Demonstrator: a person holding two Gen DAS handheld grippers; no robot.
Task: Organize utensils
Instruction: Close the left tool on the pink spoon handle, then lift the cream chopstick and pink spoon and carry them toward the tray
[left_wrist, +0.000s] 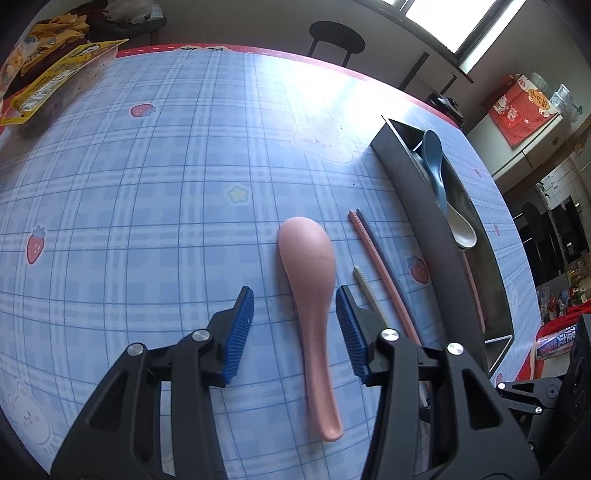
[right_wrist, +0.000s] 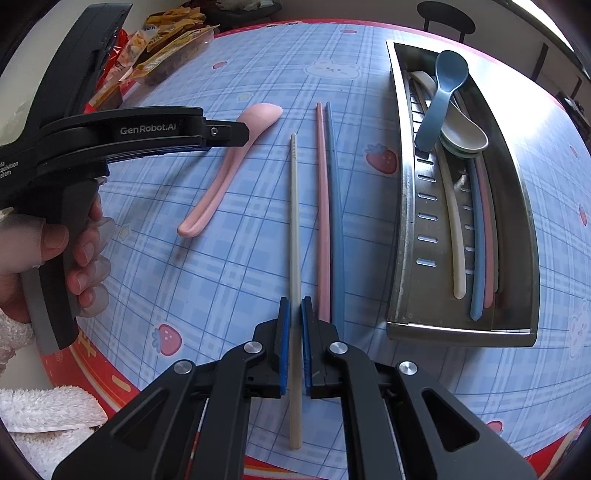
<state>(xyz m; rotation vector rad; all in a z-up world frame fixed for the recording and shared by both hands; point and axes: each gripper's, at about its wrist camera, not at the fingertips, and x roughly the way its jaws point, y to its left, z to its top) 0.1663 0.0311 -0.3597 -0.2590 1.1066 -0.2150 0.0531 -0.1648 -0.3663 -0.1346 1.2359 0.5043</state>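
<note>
Ribbed blue jaws of the right gripper (right_wrist: 295, 347) pinch a slim beige chopstick (right_wrist: 294, 229).

Reference: the rectangular stainless steel tray (right_wrist: 406, 221) is sitting on the checked tablecloth (right_wrist: 221, 295).

- Inside the tray, a blue plastic spoon (right_wrist: 443, 96) is leaning on a white plastic spoon (right_wrist: 465, 136), with several chopsticks (right_wrist: 478, 240) lying lengthwise beneath.
- Just left of the tray, a blue plastic chopstick (right_wrist: 336, 221) and a pink plastic chopstick (right_wrist: 322, 221) are lying parallel, touching.
- Further left, a beige plastic chopstick (right_wrist: 293, 221) is lying between the right gripper (right_wrist: 295, 301) fingers.
- Furthest left, a pink plastic spoon (left_wrist: 310, 295) is lying between the spread left gripper (left_wrist: 295, 291) fingers, untouched.
</note>
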